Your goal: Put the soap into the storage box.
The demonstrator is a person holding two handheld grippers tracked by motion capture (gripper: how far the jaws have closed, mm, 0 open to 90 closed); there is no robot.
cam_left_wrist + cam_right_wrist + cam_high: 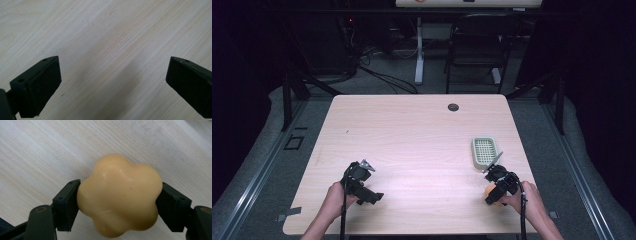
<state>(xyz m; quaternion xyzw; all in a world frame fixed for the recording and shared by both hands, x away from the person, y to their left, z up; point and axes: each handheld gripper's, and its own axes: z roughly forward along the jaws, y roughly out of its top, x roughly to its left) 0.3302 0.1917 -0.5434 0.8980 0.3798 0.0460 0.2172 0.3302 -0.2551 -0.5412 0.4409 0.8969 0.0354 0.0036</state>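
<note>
A pale yellow, flower-shaped soap bar (119, 195) sits between the jaws of my right gripper (119, 200), which is shut on its two sides just above the wooden table (37, 150). From above, that gripper (495, 191) is at the table's front right with the soap bar (489, 190) peeking out orange beneath it. A green slotted soap dish (484, 151) lies just beyond it. My left gripper (371, 196) hovers at the front left, its jaws wide open over bare wood (110, 50) with nothing between the fingers (45, 82).
A round cable grommet (453, 107) sits near the table's far edge. Beyond the table stand a dark chair (477, 45) and a white desk leg (418, 50). Dark frame legs flank both sides of the table.
</note>
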